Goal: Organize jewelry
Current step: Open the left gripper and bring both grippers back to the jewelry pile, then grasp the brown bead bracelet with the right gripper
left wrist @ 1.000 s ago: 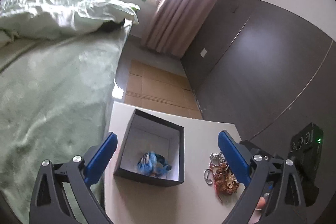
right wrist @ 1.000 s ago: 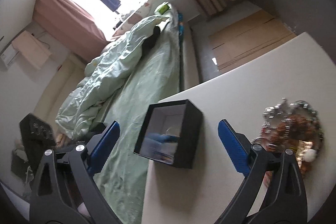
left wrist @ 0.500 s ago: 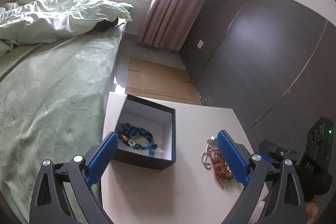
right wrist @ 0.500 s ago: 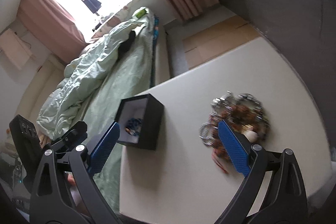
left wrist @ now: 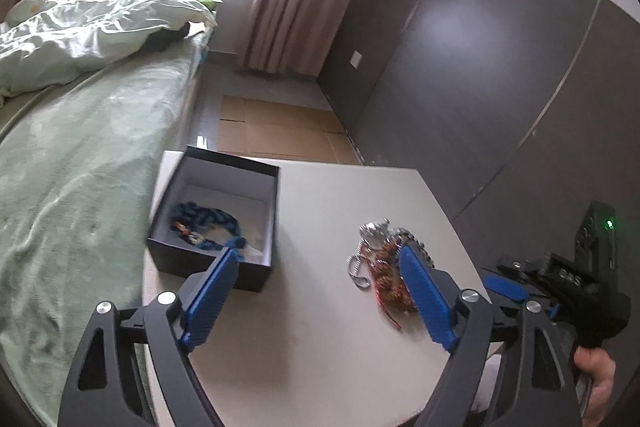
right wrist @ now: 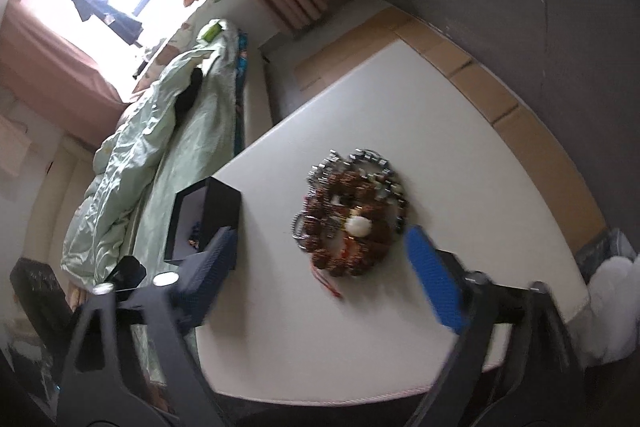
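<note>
Jewelry heap (right wrist: pixel 352 219) — just ahead of right tool (right wrist: pixel 320 259), untouched.

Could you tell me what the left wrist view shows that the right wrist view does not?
Only the left wrist view shows the blue bracelet lying inside the black box, plus the right tool held in a hand. Only the right wrist view shows the white bead in the jewelry pile. Both show the box, the pile, the white table and the green bed. Both tools' jaws are closing on nothing.
</note>
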